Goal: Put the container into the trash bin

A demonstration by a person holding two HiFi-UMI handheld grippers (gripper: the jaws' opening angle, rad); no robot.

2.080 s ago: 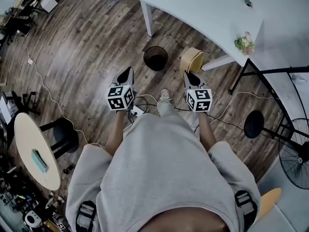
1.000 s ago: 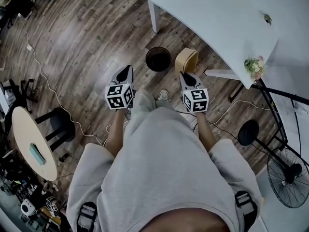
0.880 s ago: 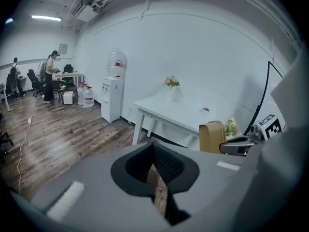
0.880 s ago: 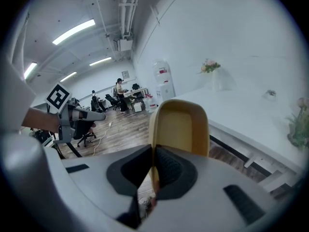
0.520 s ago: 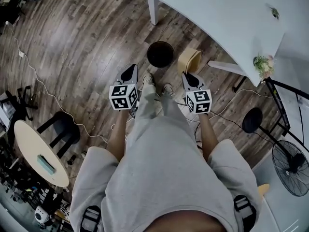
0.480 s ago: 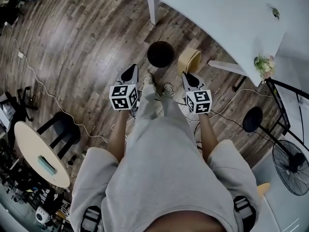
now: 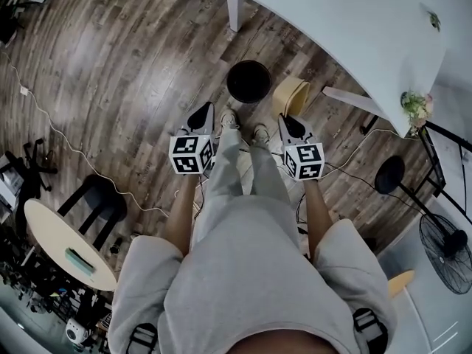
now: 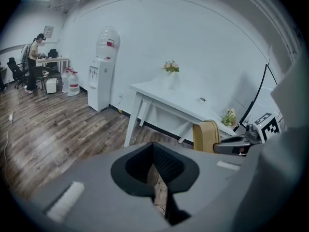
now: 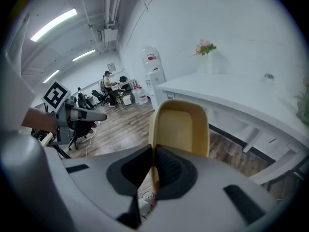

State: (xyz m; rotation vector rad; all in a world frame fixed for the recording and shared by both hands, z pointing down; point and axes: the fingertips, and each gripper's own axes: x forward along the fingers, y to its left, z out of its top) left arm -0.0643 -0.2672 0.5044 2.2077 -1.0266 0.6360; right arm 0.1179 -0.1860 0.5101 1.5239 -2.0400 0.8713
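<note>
Grey left gripper (image 7: 203,113), jaws pressed together on nothing, over the wooden floor (image 7: 110,65). Alongside, right gripper (image 7: 289,121) with jaws clamped on one wall of the yellow container (image 7: 292,94), carried clear of the floor. Just beyond and to the container's left, round black trash bin (image 7: 249,82), upright. Farther on, white tabletop (image 7: 346,28) with a small bunch of flowers (image 7: 415,106).

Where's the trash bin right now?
In the head view, the black trash bin stands on the floor ahead of the person's shoes, just left of the yellow container, near the white table.
</note>
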